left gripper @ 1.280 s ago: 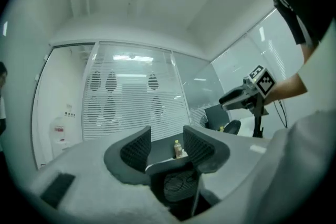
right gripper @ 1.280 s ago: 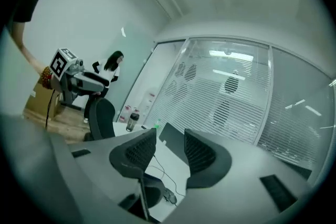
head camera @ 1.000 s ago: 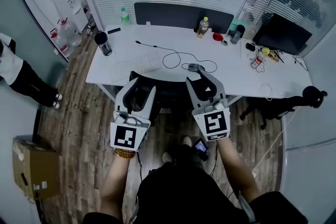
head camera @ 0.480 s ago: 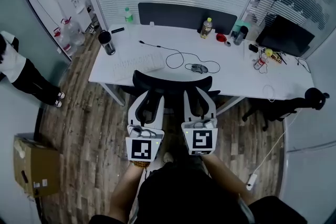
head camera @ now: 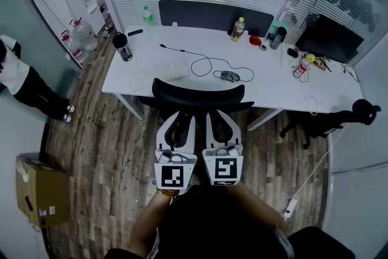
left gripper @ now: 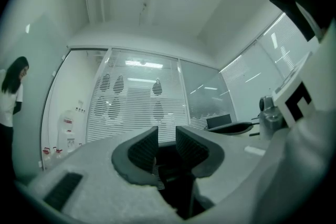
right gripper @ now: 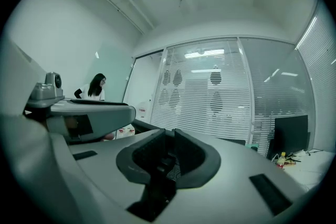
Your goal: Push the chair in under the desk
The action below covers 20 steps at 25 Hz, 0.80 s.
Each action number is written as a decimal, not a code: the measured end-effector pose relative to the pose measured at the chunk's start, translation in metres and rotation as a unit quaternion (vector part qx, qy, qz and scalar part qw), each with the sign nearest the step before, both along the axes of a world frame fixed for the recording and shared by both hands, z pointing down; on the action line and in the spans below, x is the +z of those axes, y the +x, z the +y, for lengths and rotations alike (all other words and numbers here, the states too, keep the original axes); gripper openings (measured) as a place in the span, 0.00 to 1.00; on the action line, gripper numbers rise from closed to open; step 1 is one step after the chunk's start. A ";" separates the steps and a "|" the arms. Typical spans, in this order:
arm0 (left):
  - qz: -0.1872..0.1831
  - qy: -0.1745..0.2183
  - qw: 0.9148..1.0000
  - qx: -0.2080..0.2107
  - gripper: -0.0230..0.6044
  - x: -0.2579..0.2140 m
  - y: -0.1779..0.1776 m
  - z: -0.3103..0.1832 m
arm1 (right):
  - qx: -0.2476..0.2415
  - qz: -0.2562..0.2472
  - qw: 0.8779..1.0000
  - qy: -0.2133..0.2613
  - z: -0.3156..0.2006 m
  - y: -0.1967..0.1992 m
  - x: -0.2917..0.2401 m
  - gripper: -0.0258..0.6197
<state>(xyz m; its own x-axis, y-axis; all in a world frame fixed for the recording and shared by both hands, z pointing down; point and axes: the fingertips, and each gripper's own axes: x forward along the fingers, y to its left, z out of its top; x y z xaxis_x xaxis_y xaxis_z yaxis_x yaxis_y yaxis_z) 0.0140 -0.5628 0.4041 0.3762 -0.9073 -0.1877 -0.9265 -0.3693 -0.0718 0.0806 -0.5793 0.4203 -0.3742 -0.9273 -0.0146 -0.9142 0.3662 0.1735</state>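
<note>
Nearest the person, the left gripper (head camera: 182, 116) and the right gripper (head camera: 218, 114) sit side by side. Their jaws are closing on nothing, the left with a narrow gap, the right almost together. Just beyond, the black curved-back office chair (head camera: 197, 94) stands tucked against the white rectangular desk (head camera: 279, 91). On the desk lie a white keyboard (head camera: 159, 73) and a dark corded mouse (head camera: 229, 76).

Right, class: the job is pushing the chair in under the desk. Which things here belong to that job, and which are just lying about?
Belong to the job:
chair
desk

Just lying about:
keyboard
mouse
black tumbler
red cup
cardboard box on the floor
</note>
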 end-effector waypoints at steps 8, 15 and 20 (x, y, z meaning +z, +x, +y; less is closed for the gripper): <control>0.007 -0.013 1.000 -0.008 0.16 0.018 0.003 0.006 | -0.006 -0.012 1.000 -0.014 0.010 -0.005 0.022 0.10; 0.009 -0.035 0.999 -0.011 0.12 0.037 0.004 0.010 | -0.009 -0.004 1.000 -0.015 0.020 -0.007 0.040 0.04; 0.008 -0.051 0.999 -0.017 0.09 0.053 0.002 0.013 | -0.023 -0.020 0.999 -0.032 0.025 -0.011 0.049 0.04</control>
<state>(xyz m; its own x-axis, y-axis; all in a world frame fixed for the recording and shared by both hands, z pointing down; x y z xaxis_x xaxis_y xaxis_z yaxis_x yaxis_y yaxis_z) 0.0162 -0.5494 0.4575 0.3426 -0.9341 -0.0999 -0.9394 -0.3423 -0.0210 0.0693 -0.5542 0.4696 -0.4175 -0.9082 0.0276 -0.9015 0.4179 0.1124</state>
